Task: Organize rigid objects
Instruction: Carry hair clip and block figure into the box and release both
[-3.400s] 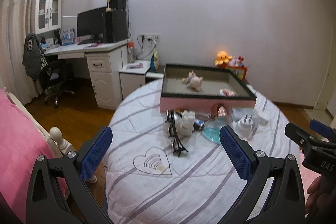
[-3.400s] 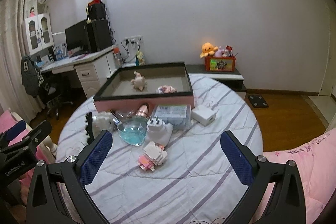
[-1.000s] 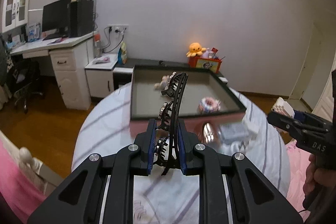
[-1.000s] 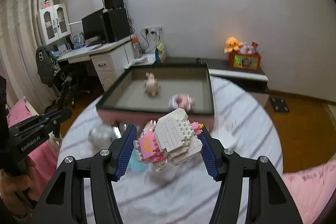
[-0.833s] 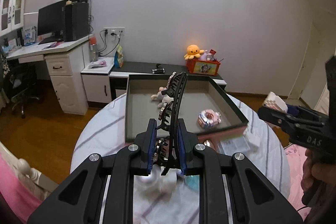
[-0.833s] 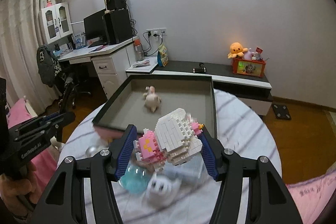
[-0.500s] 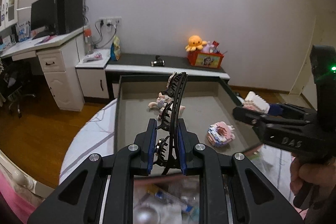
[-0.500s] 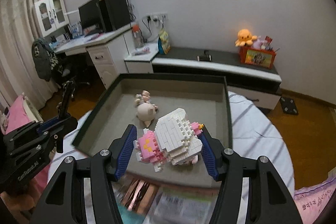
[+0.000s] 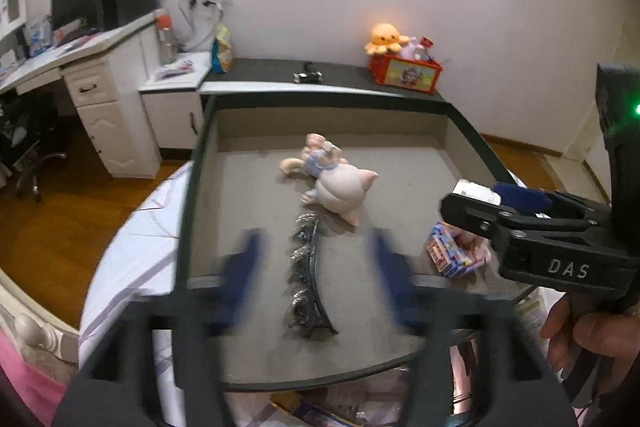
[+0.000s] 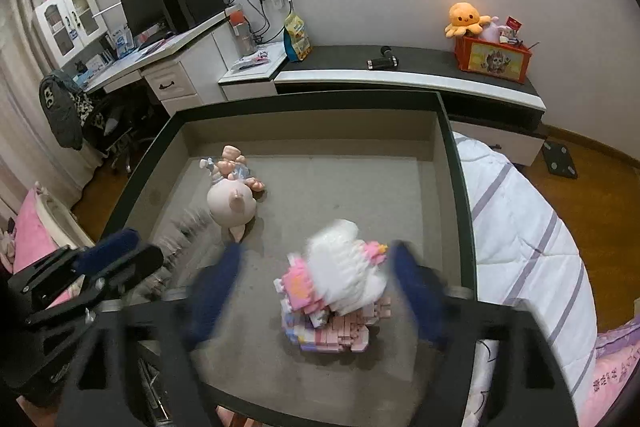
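Over the bed's grey tray (image 10: 452, 163), both grippers (image 9: 316, 267) (image 10: 316, 291) are just springing apart, releasing the hair clip (image 9: 306, 275) and block toy (image 10: 340, 275); withdrawing for 2 more objects likely follows.

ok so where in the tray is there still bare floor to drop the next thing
Bare: the far right quarter of the tray, between the back wall and the white and pink brick figure; also the far left corner. Crowded: pig figure, black hair clip, brick pile.
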